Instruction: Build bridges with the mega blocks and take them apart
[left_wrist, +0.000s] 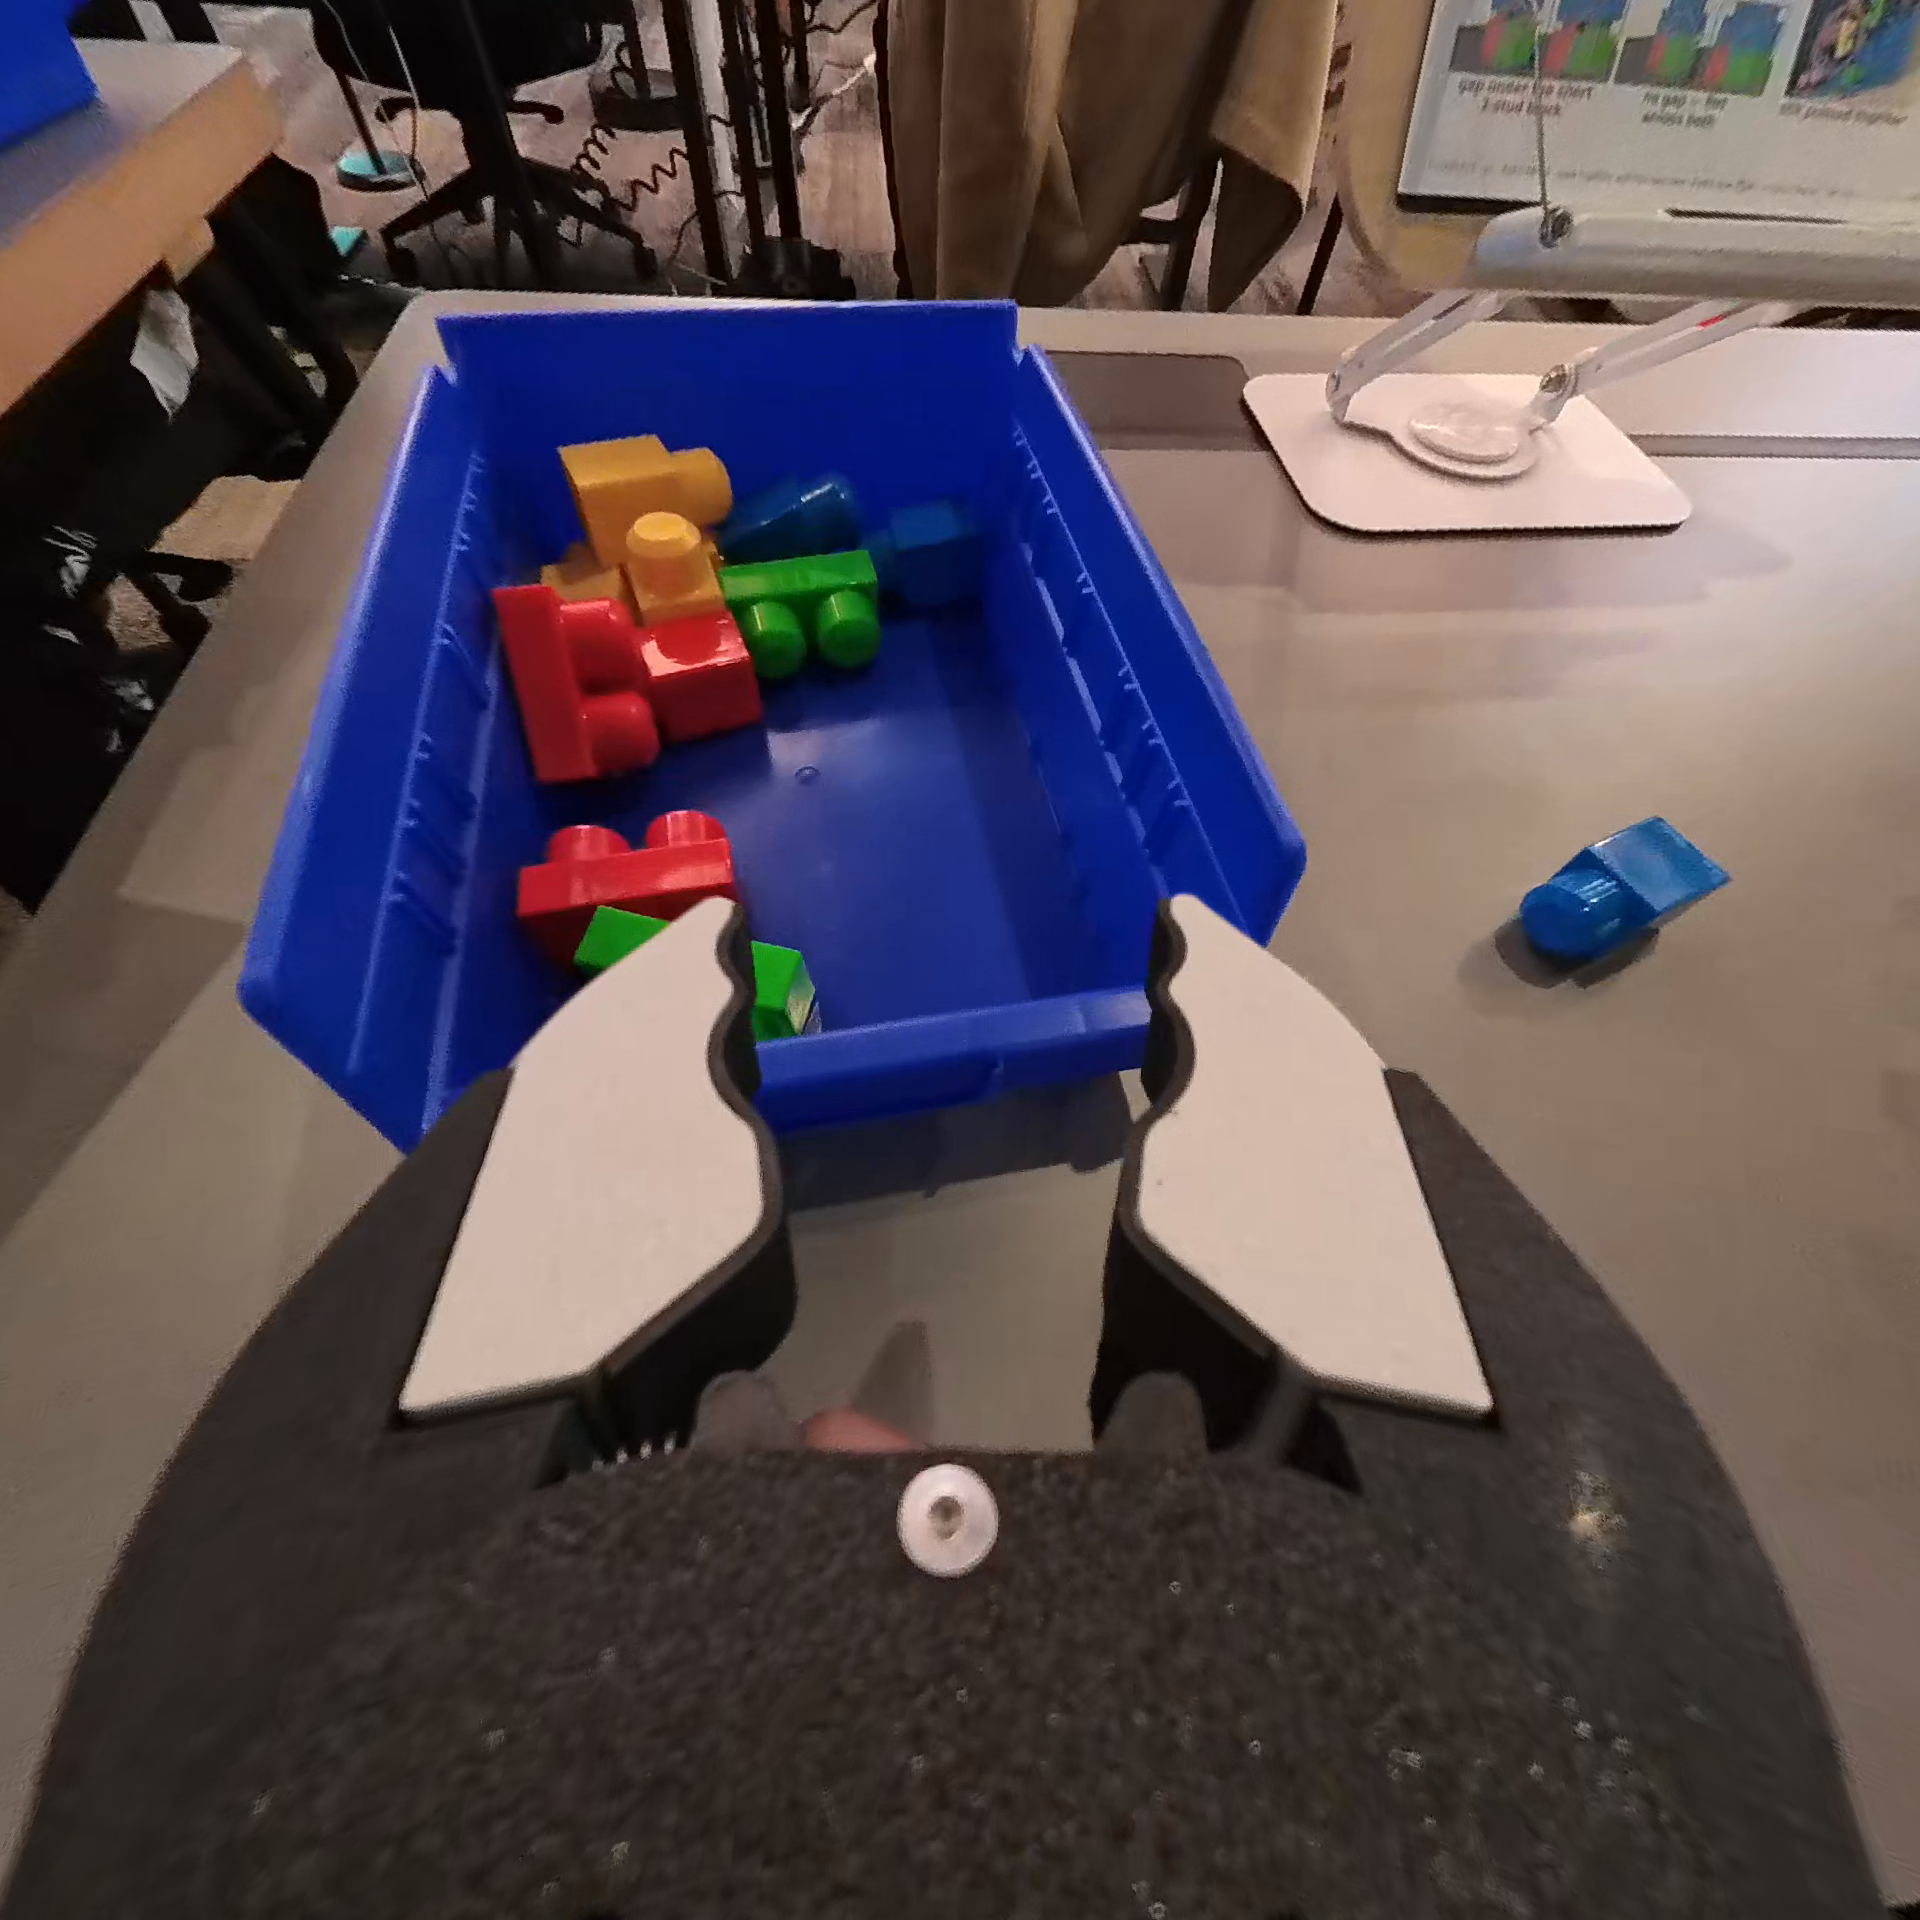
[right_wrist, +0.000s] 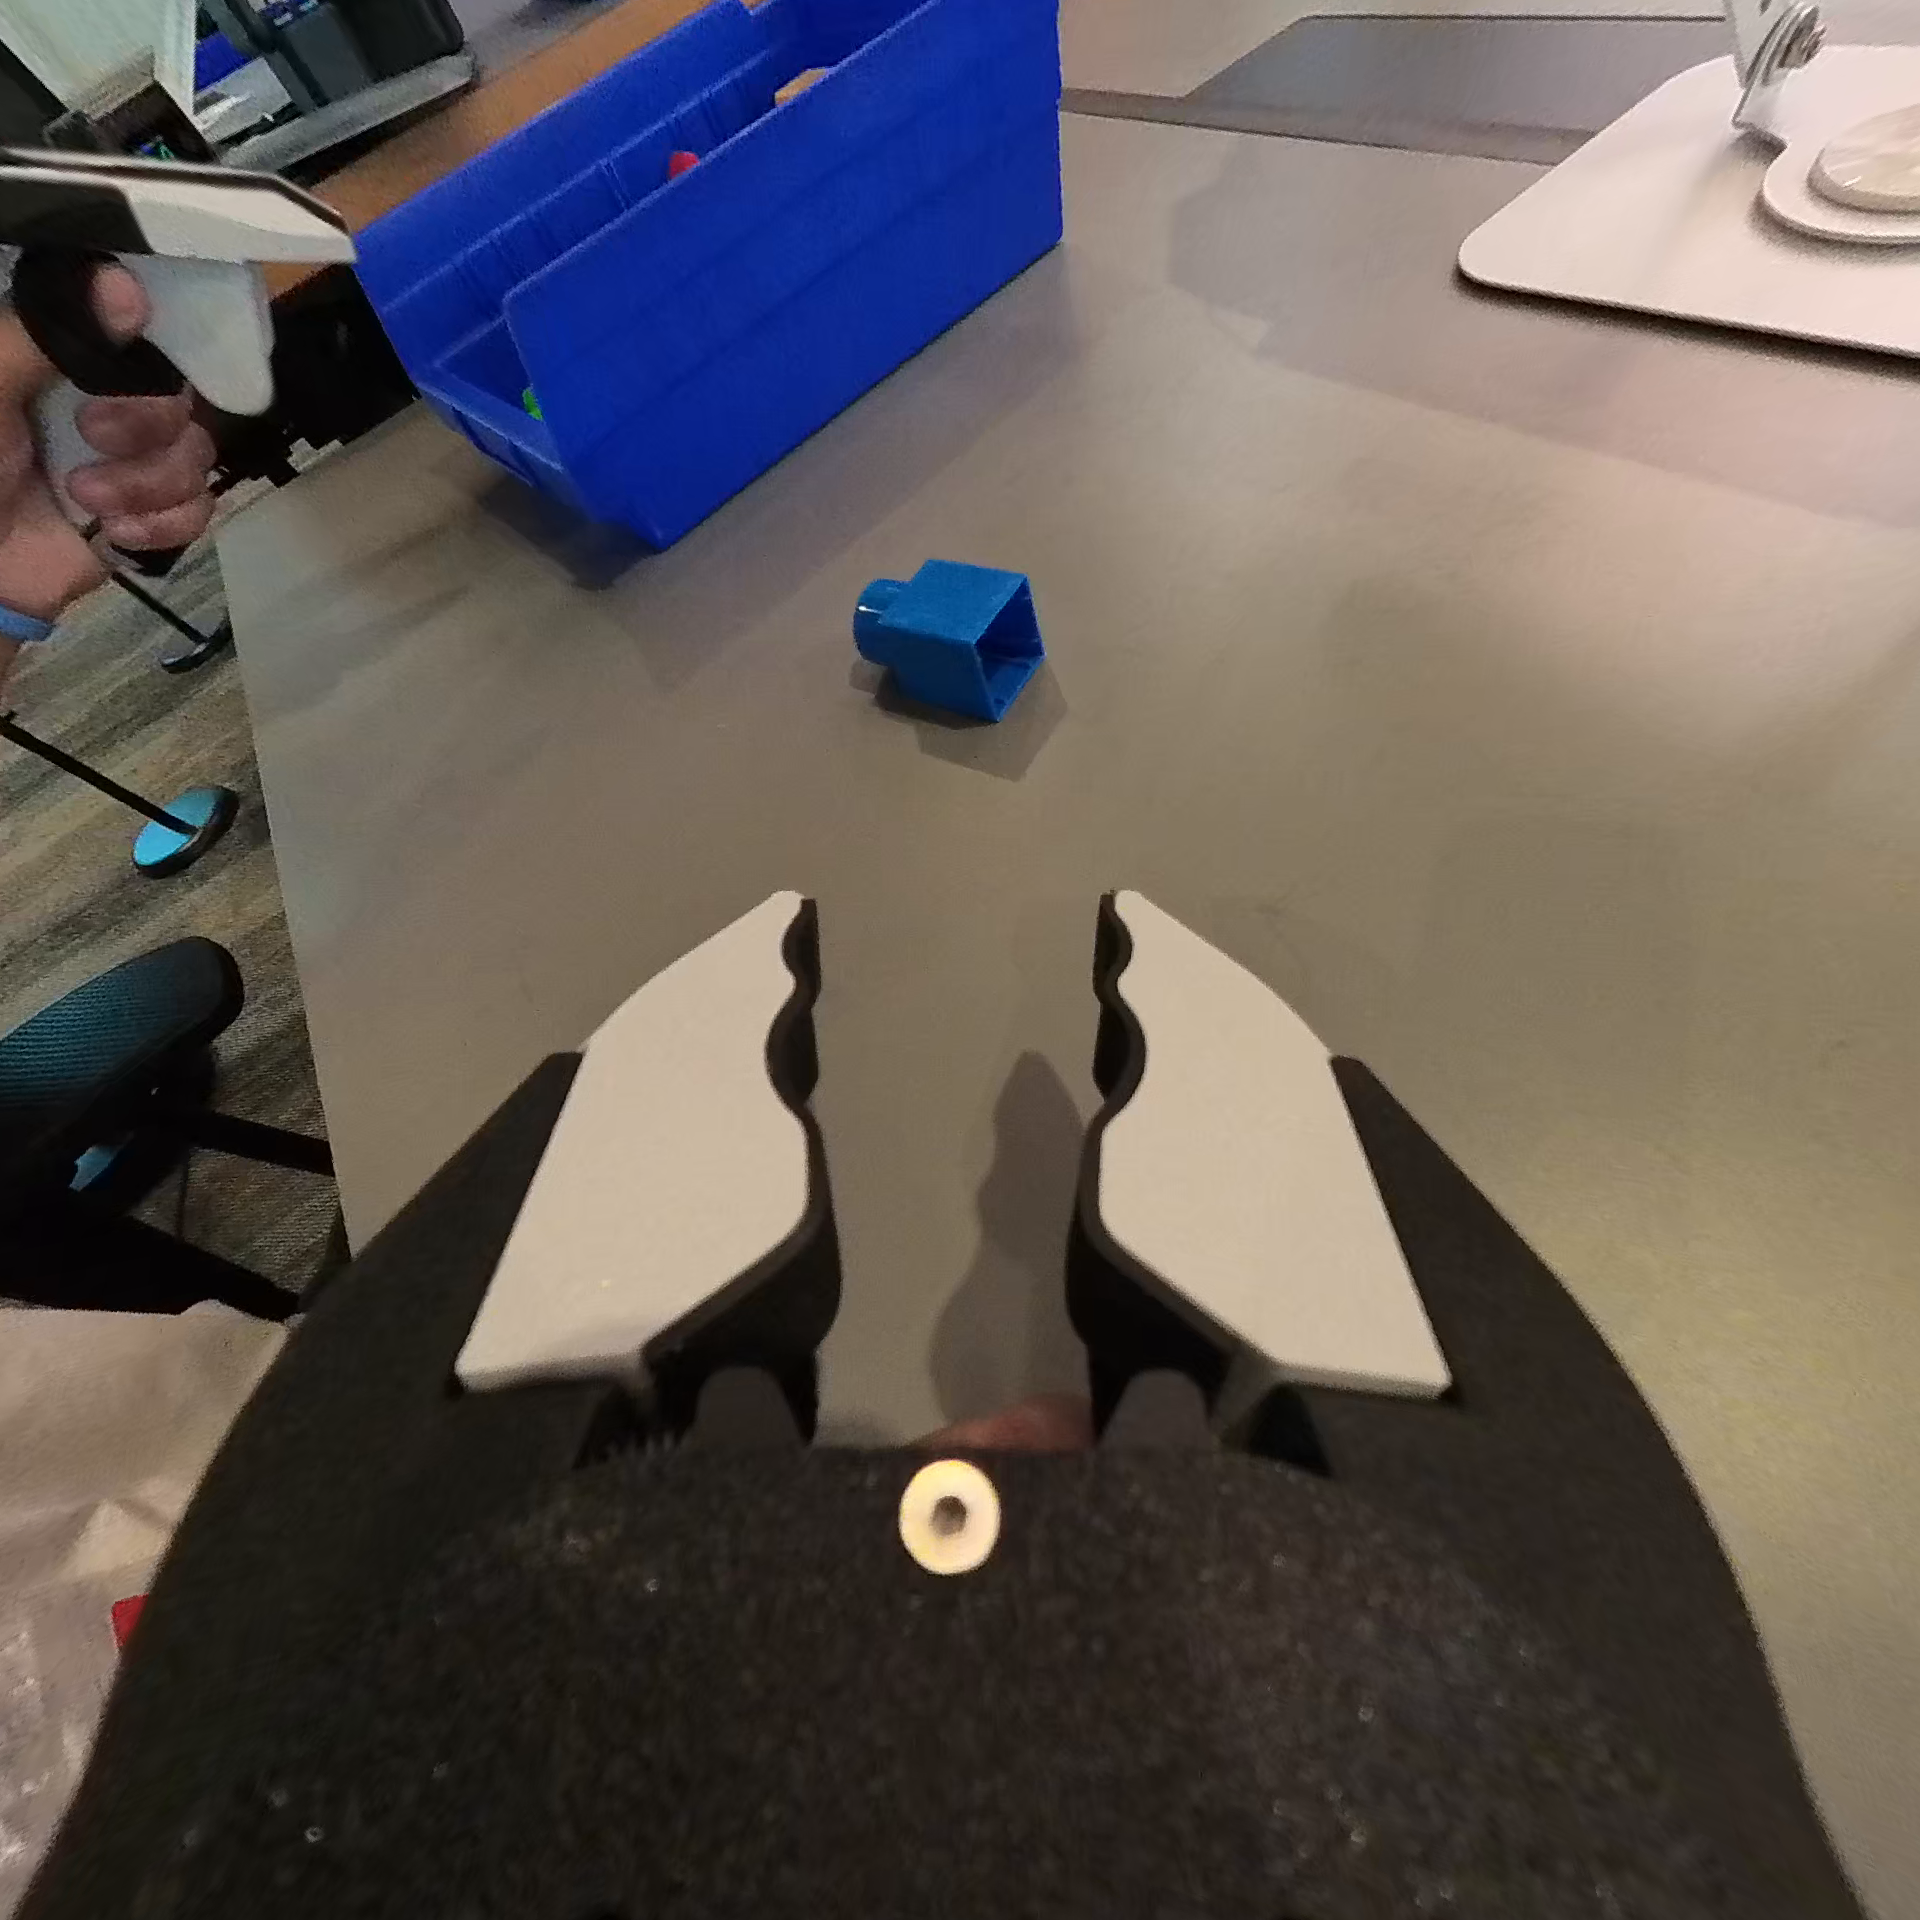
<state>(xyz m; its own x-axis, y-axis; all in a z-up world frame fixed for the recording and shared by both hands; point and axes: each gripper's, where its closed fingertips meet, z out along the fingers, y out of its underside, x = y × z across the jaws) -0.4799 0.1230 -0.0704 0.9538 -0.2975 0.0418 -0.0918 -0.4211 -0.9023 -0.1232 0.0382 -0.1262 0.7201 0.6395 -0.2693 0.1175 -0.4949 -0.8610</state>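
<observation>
Two grippers are in your hands, and both have their fingers spread apart with nothing between them; your left gripper (left_wrist: 945, 966) hangs over the near wall of the blue bin (left_wrist: 935, 1049), and your right gripper (right_wrist: 956, 935) hangs over the bare grey table (right_wrist: 1455, 935).

Look into the bin; the blocks sit mostly at the far left end; two yellow blocks (left_wrist: 644, 520) lie at the back, one with its stud pointing up; a red two-stud block (left_wrist: 571, 686) lies on its side, touching a red one-stud block (left_wrist: 701, 675); a green two-stud block (left_wrist: 805, 613) lies just beside them, studs facing you; two blue blocks (left_wrist: 862, 530) lie behind the green one; nearer to you, another red two-stud block (left_wrist: 629, 873) sits studs up; a green block (left_wrist: 779, 987) lies against it, partly hidden by your left finger; the right side of the bin floor is bare.

One blue one-stud block (right_wrist: 951, 639) lies on its side on the table, outside the bin, well ahead of your right gripper, with its hollow end toward you; a white flat stand base (left_wrist: 1465, 457) rests on the table far to the right.
</observation>
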